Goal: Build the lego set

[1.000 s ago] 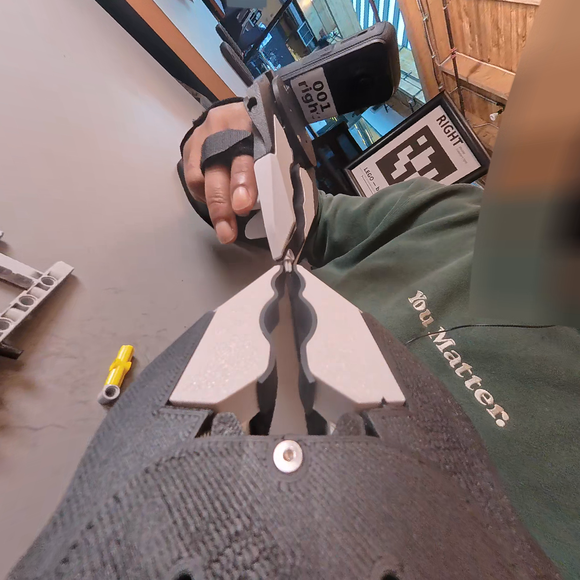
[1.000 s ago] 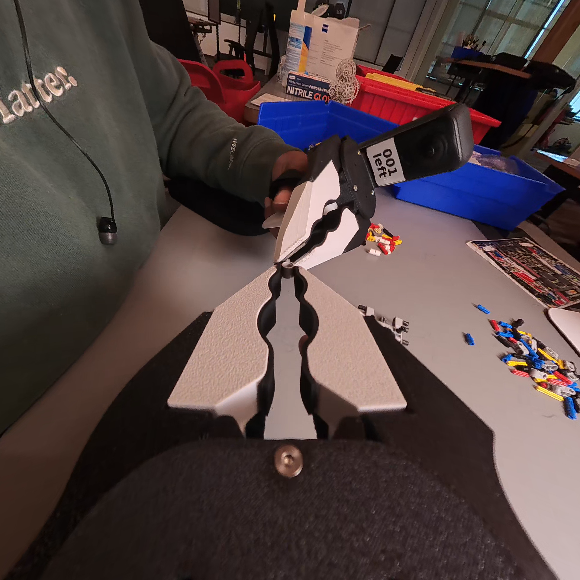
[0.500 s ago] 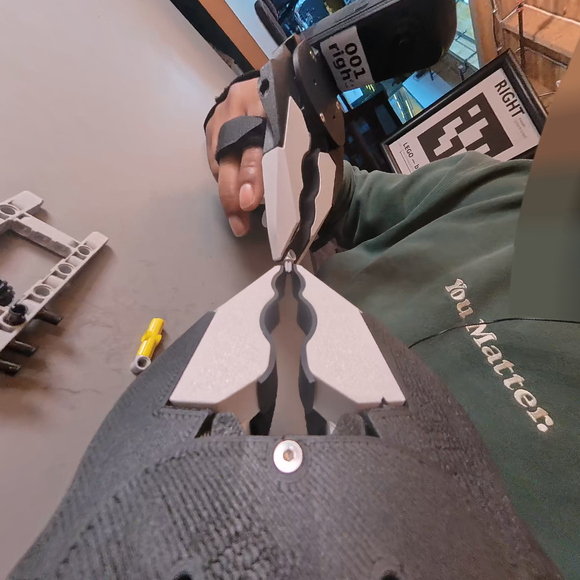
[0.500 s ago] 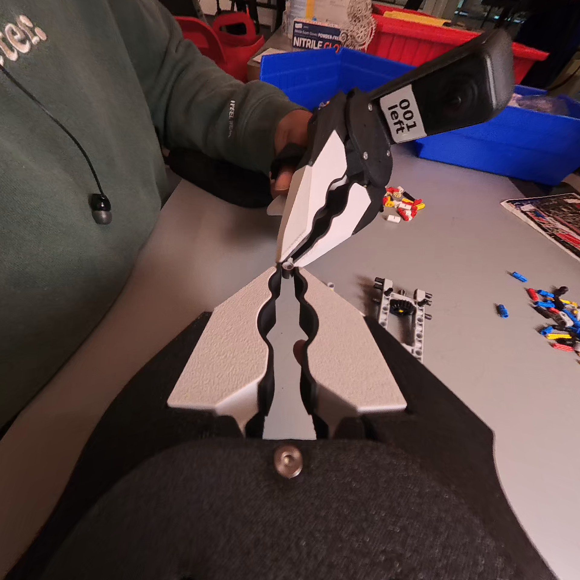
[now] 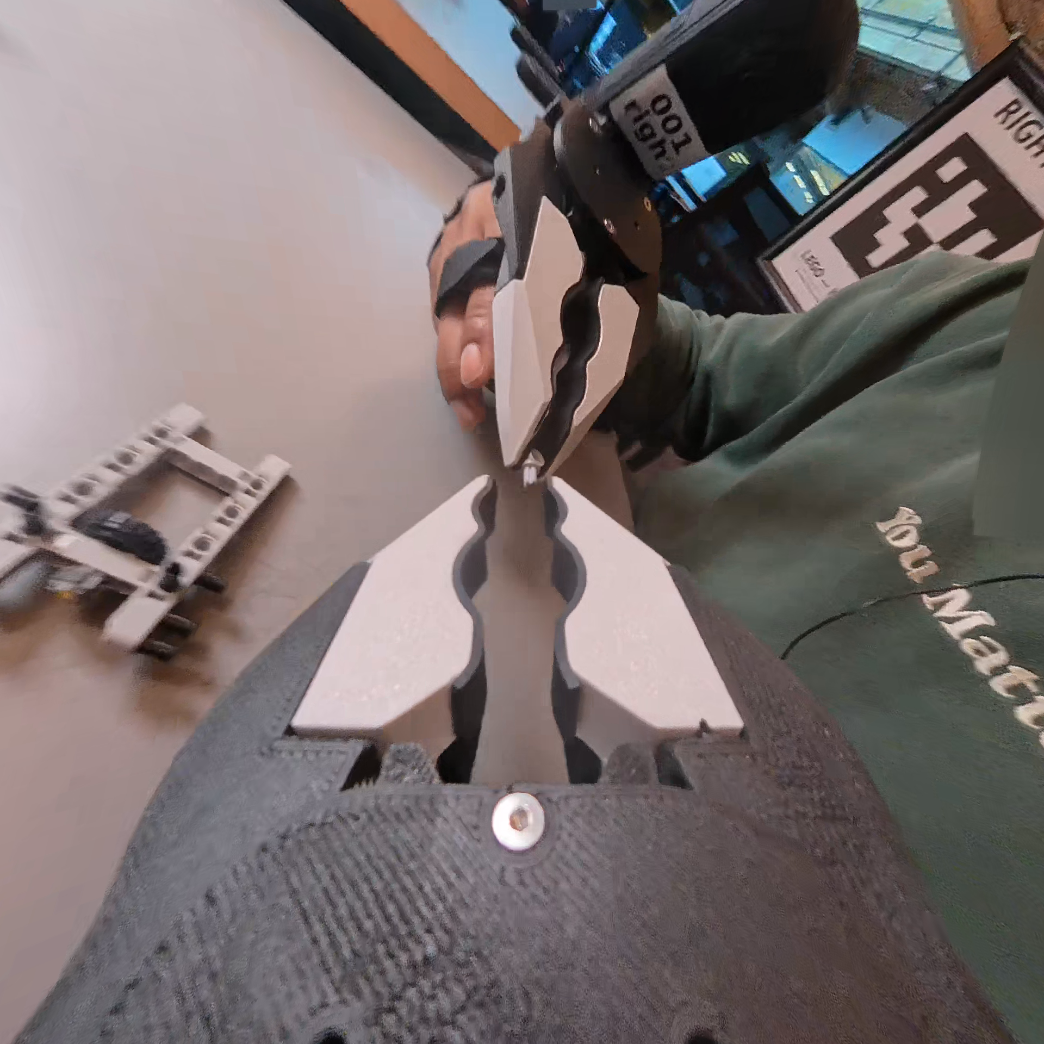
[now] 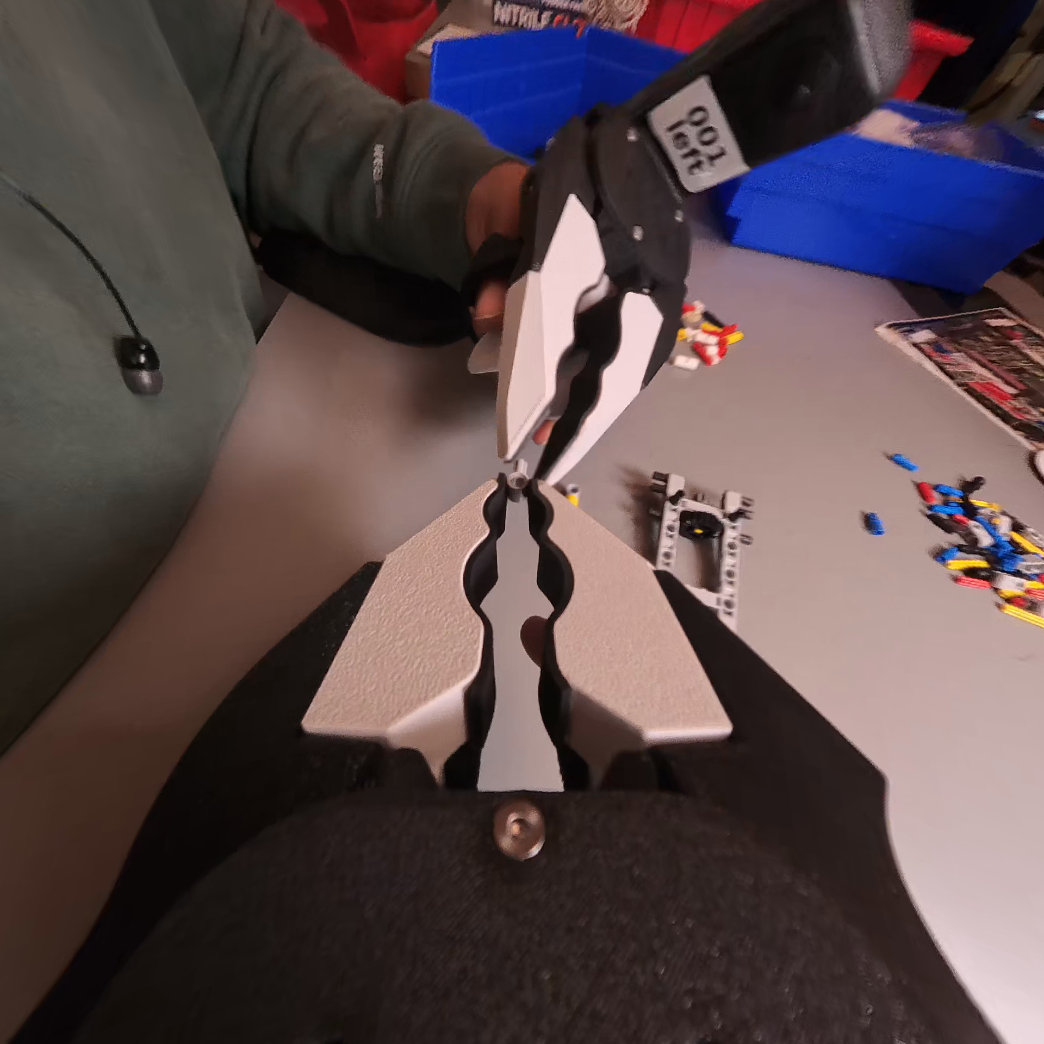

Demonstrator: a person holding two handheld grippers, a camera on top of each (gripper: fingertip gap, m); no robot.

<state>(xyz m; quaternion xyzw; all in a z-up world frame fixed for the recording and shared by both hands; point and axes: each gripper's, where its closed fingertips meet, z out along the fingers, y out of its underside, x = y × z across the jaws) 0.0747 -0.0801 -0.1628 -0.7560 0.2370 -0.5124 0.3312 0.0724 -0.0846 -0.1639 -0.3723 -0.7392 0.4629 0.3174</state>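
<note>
Small grey pin (image 6: 518,484) clamped in right gripper (image 6: 517,487); left gripper (image 5: 521,481) apart, empty.
Grey frame (image 6: 697,545) on desk (image 6: 791,706) part-built; loose-piece pile (image 6: 994,551) remains, so build looks early.

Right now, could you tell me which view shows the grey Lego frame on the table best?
The right wrist view: the grey Lego frame looks fairly sharp there, its black centre part visible. The left wrist view shows it motion-blurred near the left edge.
</note>
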